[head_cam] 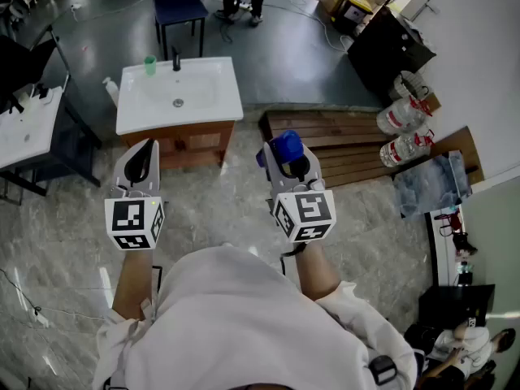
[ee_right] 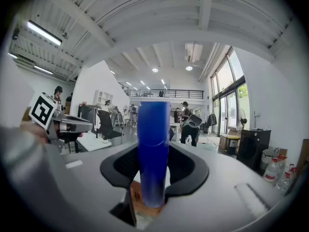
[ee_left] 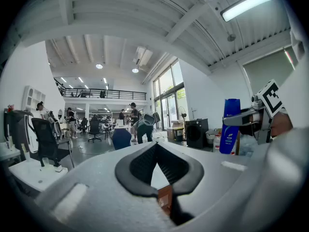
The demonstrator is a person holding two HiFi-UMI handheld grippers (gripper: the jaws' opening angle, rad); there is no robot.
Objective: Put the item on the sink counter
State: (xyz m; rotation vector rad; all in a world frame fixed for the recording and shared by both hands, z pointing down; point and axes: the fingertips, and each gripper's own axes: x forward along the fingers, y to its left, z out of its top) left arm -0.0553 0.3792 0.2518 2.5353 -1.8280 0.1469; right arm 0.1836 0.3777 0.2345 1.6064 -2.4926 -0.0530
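Observation:
My right gripper (head_cam: 287, 159) is shut on a tall blue bottle (head_cam: 283, 146), which stands upright between its pads in the right gripper view (ee_right: 153, 149). The left gripper view also shows that bottle (ee_left: 231, 125) at the right, held by the right gripper (ee_left: 256, 116). My left gripper (head_cam: 145, 148) is held level with the right one, shut with nothing in it (ee_left: 155, 147). The white sink counter (head_cam: 226, 100) on a wooden cabinet stands ahead of both grippers, slightly to the left. It carries a green cup (head_cam: 149, 65) and a black faucet (head_cam: 175, 58).
A white pump bottle (head_cam: 110, 90) sits beside the sink's left edge. A wooden pallet (head_cam: 341, 140) lies on the floor to the right, with water jugs (head_cam: 402, 119) and a black cabinet (head_cam: 382, 51) beyond. A white table (head_cam: 24, 124) is left, a blue chair (head_cam: 179, 6) behind.

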